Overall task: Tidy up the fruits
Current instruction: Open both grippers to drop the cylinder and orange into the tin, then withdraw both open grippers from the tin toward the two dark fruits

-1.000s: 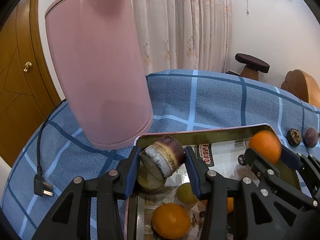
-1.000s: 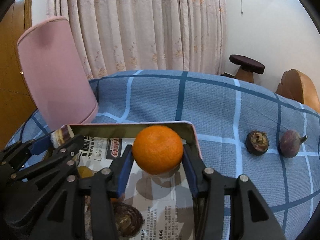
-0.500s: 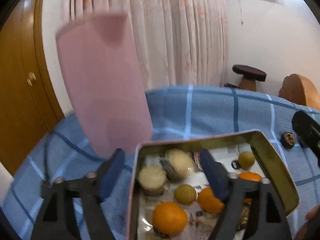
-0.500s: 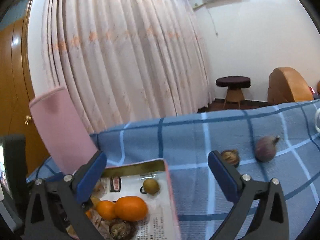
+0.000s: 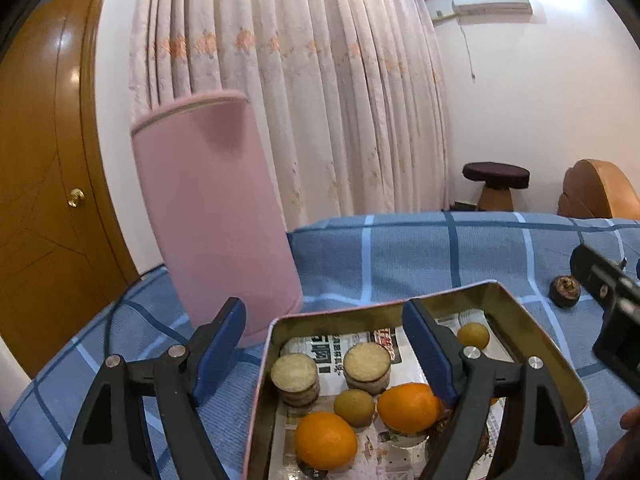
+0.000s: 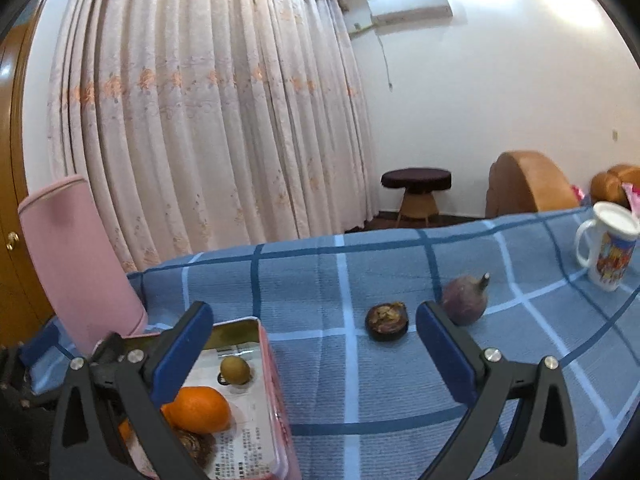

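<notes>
1. Both claws are empty now. A second ago the left claw [image 5: 324, 344] pinched a cane chunk and the right claw [image 6: 314, 340] squeezed an orange; now both have their jaws spread wide with nothing between the pads.
2. That cane chunk [image 5: 367, 365] now stands in the tin [image 5: 540, 344], cut face up, right between the left claw's pads and below them, beside a second chunk [image 5: 295, 374].
3. The released orange [image 6: 202, 409] lies in the tin just behind the right claw's left finger [image 6: 180, 350], with a small green-brown fruit [image 6: 235, 369] a little further in.
4. Both cameras sit higher and further back than before, so more curtain [image 6: 200, 120] and wall show.
5. Room to move: the tin's pink rim [image 6: 276, 392] runs just inside the right claw's left pad; to the right of it is open blue checked cloth [image 6: 360, 272].
6. The pink jug [image 5: 212, 216] stands close beyond the left claw's left finger [image 5: 218, 338], hemming that side.
7. Ahead of the right claw, on the cloth: a dark mangosteen [image 6: 387, 321] between the pads' line, and a purple fruit [image 6: 465, 299] with a stem just past the right pad.
8. Far right, a mug [image 6: 608, 252] sits near the cloth's edge.
</notes>
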The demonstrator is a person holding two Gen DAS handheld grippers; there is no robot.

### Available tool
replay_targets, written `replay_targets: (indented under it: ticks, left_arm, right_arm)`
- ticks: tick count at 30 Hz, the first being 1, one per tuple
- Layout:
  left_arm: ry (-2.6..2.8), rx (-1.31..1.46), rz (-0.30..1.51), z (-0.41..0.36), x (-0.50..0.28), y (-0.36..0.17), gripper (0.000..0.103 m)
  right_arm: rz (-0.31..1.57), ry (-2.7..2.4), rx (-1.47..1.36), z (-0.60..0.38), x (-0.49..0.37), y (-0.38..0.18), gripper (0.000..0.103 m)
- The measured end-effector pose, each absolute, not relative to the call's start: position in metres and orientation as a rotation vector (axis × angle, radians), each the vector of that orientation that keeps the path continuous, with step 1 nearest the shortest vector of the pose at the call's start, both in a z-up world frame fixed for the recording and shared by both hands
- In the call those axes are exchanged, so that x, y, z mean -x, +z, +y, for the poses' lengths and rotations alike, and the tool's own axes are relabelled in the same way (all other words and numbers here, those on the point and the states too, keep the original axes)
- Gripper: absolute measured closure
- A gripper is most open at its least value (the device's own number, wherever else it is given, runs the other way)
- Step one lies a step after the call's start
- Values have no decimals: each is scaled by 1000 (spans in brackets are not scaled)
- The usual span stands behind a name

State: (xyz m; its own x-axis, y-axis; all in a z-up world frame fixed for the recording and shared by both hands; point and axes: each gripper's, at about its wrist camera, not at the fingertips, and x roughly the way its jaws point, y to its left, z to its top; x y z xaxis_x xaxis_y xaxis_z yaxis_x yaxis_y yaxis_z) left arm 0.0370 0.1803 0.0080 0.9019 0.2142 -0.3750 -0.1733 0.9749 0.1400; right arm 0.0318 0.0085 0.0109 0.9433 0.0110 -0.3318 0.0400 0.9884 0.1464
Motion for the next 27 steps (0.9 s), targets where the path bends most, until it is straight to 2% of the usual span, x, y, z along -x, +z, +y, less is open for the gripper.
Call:
replay_targets:
  ticks: [27]
  left_arm:
    - [196,-50,377,165,-3,9,21]
  right_arm:
    - [300,-31,-54,6,5,10,0]
